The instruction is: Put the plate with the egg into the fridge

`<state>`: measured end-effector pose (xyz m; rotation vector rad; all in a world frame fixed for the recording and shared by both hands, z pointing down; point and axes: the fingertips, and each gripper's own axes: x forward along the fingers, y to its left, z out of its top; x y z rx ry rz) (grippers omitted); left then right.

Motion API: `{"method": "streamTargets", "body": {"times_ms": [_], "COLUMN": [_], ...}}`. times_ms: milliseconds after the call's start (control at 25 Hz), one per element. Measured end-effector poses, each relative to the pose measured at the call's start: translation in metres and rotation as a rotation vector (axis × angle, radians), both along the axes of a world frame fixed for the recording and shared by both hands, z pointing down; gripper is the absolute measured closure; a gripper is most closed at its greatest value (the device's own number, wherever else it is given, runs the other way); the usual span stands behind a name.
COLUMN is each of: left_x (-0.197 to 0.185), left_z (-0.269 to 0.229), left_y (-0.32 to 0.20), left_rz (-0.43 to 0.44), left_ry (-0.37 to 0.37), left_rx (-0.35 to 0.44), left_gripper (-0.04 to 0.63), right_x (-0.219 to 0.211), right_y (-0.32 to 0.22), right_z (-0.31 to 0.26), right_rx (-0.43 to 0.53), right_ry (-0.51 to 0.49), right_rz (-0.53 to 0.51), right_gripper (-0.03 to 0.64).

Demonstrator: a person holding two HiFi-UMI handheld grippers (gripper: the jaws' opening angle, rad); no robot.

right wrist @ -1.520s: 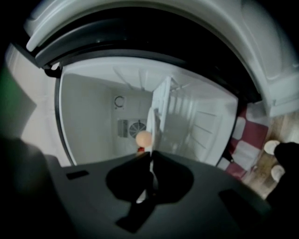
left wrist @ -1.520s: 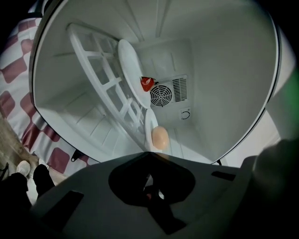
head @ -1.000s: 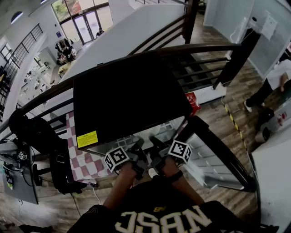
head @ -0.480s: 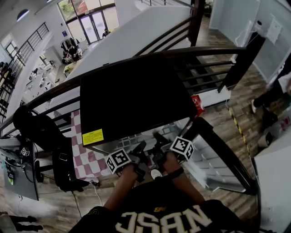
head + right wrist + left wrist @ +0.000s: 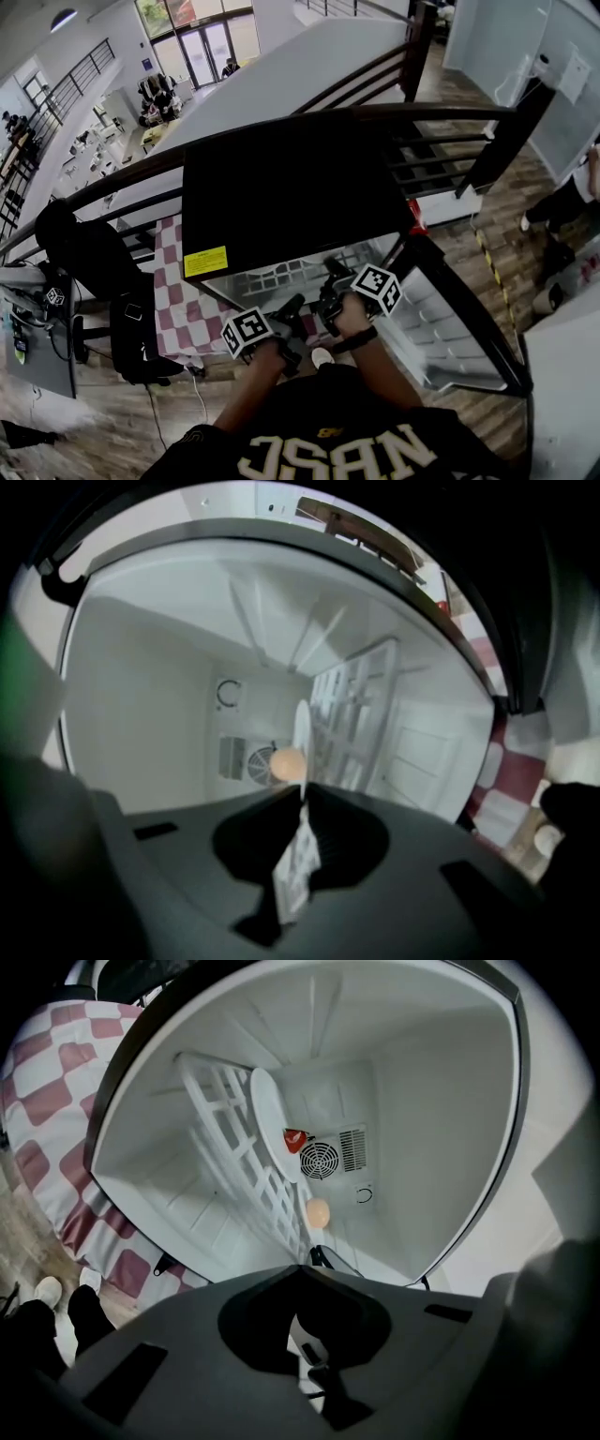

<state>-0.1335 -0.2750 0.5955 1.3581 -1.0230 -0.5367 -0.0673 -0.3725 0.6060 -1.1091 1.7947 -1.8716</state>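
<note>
The small black fridge [image 5: 291, 187] stands open, its door [image 5: 459, 319] swung out to the right. In the right gripper view the white plate [image 5: 300, 726] runs edge-on from the jaw tips into the white interior, with the egg [image 5: 286, 763] on it. My right gripper [image 5: 302, 791] is shut on the plate's near rim, just over the wire shelf [image 5: 361, 714]. The left gripper view shows the same plate [image 5: 267, 1115] and egg [image 5: 318, 1211] beside the shelf [image 5: 230, 1138]. My left gripper [image 5: 300, 1269] is shut and empty, in front of the opening. The head view shows both grippers, left [image 5: 286, 314] and right [image 5: 330, 277], at the fridge front.
A fan grille [image 5: 320, 1159] is on the fridge's back wall. The fridge stands on a red-checked cloth [image 5: 178, 300] against a dark railing [image 5: 281, 122]. A black bag [image 5: 84, 258] stands at the left. A person [image 5: 572, 197] stands at the far right.
The head view has shifted, so the fridge sits higher in it. My left gripper has drawn back a little from the fridge front. The right gripper still holds the plate at the opening.
</note>
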Motion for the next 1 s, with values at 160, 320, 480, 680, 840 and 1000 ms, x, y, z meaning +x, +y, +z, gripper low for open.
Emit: {"method": "streamTargets", "body": {"times_ms": [160, 320, 480, 680, 840, 1000], "left_x": [0.008, 0.0, -0.003, -0.006, -0.008, -0.011], "left_z": [-0.003, -0.005, -0.007, -0.011, -0.018, -0.037], "left_y": [0.012, 0.03, 0.047, 0.07, 0.088, 0.1], "left_rz": [-0.003, -0.004, 0.018, 0.039, 0.06, 0.093], "left_ry": [0.003, 0.001, -0.039, -0.071, -0.092, -0.194], "left_rx": [-0.003, 0.009, 0.027, 0.057, 0.1, 0.213], "left_gripper": [0.574, 0.574, 0.574, 0.574, 0.574, 0.574], "right_x": [0.007, 0.003, 0.009, 0.022, 0.029, 0.04], "right_y": [-0.005, 0.006, 0.03, 0.06, 0.093, 0.13], "right_z": [-0.009, -0.018, -0.012, -0.009, -0.023, -0.05], "right_rx": [0.061, 0.103, 0.109, 0.158, 0.228, 0.383], "right_ry": [0.089, 0.118, 0.132, 0.193, 0.205, 0.298], "right_rz": [-0.041, -0.089, -0.102, -0.075, -0.056, -0.027], "right_gripper": [0.569, 0.423, 0.422, 0.422, 0.423, 0.428]}}
